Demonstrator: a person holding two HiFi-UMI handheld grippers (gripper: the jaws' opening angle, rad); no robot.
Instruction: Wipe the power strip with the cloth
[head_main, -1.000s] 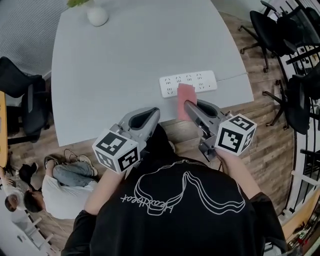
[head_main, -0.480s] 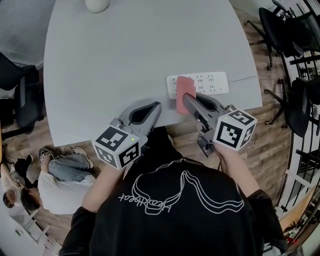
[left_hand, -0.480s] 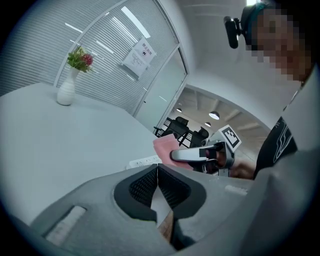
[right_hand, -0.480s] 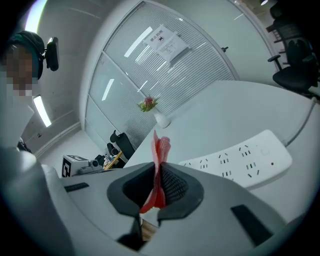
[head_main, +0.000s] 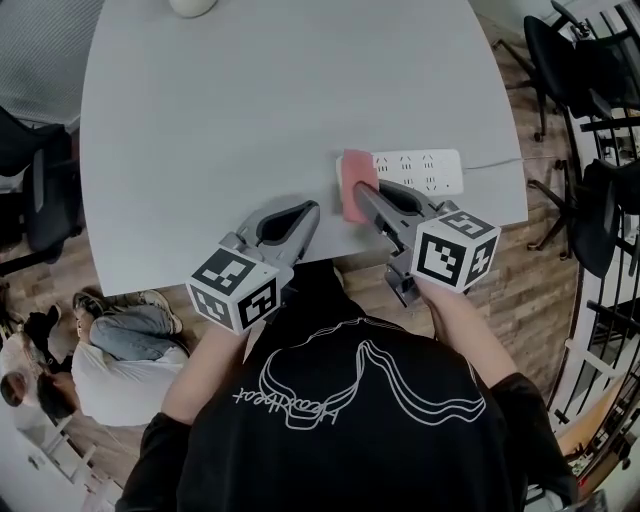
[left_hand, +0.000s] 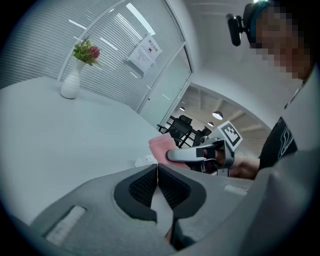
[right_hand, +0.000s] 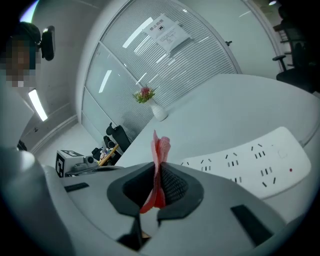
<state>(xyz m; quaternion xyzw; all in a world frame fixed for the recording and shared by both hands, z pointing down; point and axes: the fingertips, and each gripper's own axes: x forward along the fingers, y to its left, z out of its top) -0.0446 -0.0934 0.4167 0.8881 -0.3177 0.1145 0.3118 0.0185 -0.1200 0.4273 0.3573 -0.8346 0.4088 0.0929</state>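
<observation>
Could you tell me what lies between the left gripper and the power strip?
Head view: bare table, then the pink cloth, held by the right gripper, covering the left end of the power strip.

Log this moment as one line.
right gripper: shut on cloth | cloth: over power strip left end | left gripper: shut, empty

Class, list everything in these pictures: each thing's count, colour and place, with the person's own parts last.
table: one, pale grey, centre of the head view.
power strip: one, white, on the table near its front edge.
cloth: one, pink, at the strip's left end.
vase: one, white, with flowers, on the table's far side.
office chairs: several, black, on the wooden floor around the table.
left gripper: one, grey, jaws shut and empty, above the table's edge.
right gripper: one, grey, jaws shut on the cloth.
</observation>
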